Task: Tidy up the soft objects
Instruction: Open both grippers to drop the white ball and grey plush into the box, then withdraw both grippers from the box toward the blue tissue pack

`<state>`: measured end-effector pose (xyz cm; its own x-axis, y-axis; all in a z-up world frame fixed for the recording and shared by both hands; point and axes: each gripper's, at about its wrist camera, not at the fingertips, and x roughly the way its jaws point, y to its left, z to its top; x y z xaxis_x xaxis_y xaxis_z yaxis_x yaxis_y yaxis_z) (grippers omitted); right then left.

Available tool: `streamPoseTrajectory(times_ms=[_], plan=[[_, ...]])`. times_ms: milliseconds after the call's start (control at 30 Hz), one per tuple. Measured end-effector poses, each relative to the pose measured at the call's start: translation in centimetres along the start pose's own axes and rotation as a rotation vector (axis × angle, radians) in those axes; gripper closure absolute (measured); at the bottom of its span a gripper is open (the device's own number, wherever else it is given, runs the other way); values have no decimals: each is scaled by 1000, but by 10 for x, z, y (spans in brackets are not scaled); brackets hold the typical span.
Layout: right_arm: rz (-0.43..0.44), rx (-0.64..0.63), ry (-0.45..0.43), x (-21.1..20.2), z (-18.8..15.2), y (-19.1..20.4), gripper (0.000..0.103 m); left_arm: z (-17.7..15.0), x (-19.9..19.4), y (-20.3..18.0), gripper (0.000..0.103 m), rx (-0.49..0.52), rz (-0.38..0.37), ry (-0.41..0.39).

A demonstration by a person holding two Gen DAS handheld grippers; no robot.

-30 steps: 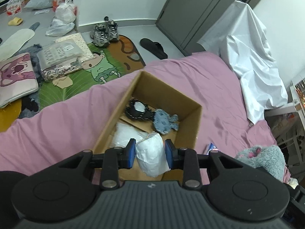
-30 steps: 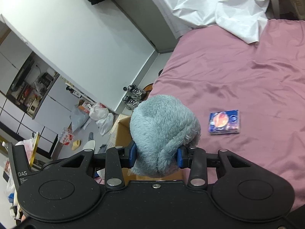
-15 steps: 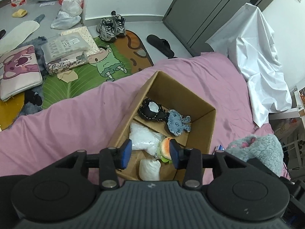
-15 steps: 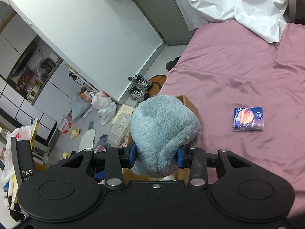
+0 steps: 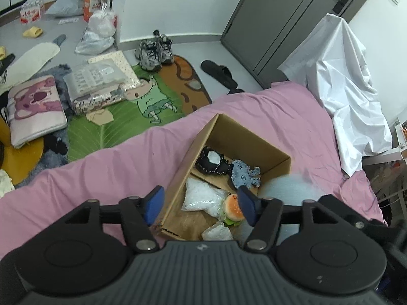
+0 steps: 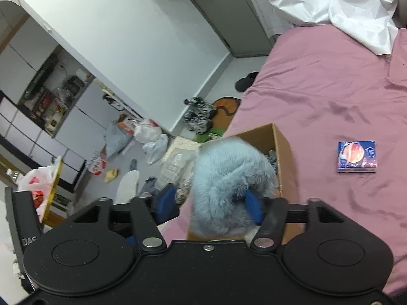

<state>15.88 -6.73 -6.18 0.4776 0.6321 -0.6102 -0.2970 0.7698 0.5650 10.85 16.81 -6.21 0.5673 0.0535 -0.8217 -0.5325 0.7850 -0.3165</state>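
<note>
Left gripper (image 5: pixel 201 204): blue pads spread wide, nothing between them, poised above the near end of the cardboard box (image 5: pixel 276 152). Box is rectangular, plain brown corrugated, open-topped, sitting on a smooth pink bedsheet (image 5: pixel 101 167).

Box contents: a black plush with a white patch (image 5: pixel 212 162) and a grey-blue patterned fabric toy (image 5: pixel 245 174) at the far end; a crinkly white plastic-wrapped bundle (image 5: pixel 203 198), a small round burger plush (image 5: pixel 232 209) and a second white wrapped lump (image 5: pixel 217 232) nearer.

Right gripper (image 6: pixel 209 204): pads parted. The fluffy pale-blue plush (image 6: pixel 229 180), long-piled and rounded, touches only the right pad; a gap shows at the left pad. Plush sits over the box's near edge, motion-blurred.

A small flat printed packet (image 6: pixel 357 156) lies on the sheet, well apart.
</note>
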Motion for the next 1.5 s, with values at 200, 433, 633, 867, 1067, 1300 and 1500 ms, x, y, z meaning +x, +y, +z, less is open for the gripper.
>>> streamPoseTrajectory(times_ms=[200,433,633,867,1067,1300,1500], plan=[[-37,30,-34,-19,3,-15,8,-6,-9,-21,19,60,7,-38],[-85,38,-80,-44,3,-39,0,-21,-8,-47,7,137,18,3],[-112,85,-89,-62,3,-70,0,-33,-14,-68,2,180,2,-8],[-134,111,-114,-83,5,-100,0,-46,-16,-93,1,222,-13,-24],[-155,111,-131,-95,7,-120,0,-56,-14,-115,0,258,-38,-30],[-183,118,-160,-104,10,-145,0,-66,-10,-139,0,285,-43,-43],[-174,118,-143,-105,14,-165,0,-74,0,-155,0,310,-61,-24]])
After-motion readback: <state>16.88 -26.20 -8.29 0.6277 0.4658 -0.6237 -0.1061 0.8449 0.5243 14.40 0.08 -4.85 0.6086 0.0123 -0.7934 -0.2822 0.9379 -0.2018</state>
